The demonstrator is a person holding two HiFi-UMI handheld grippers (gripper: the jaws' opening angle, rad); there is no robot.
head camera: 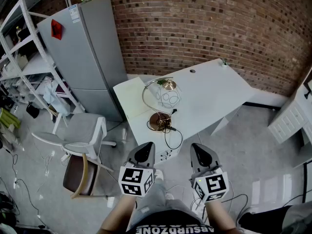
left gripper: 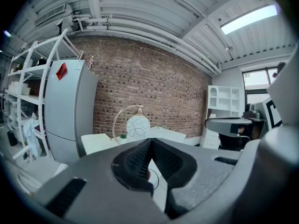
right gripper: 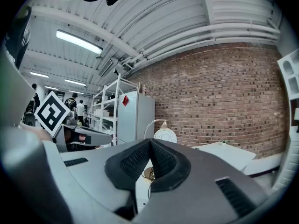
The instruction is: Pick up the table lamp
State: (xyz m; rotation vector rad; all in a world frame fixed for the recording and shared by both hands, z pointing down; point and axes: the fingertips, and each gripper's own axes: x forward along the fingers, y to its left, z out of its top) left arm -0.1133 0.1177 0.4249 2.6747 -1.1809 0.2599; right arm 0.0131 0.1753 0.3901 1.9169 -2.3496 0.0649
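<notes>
We hold the left gripper (head camera: 145, 151) & right gripper (head camera: 199, 151) clenched on nothing at bottom center, w/ the lamp (head camera: 165, 100) mid-frame on the white table (head camera: 214, 87), well apart.

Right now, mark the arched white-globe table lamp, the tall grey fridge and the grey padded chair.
arched white-globe table lamp (head camera: 168, 97): head view, on the globe shade.
tall grey fridge (head camera: 70, 62): head view, on its upper door.
grey padded chair (head camera: 83, 126): head view, on the seat.
</notes>
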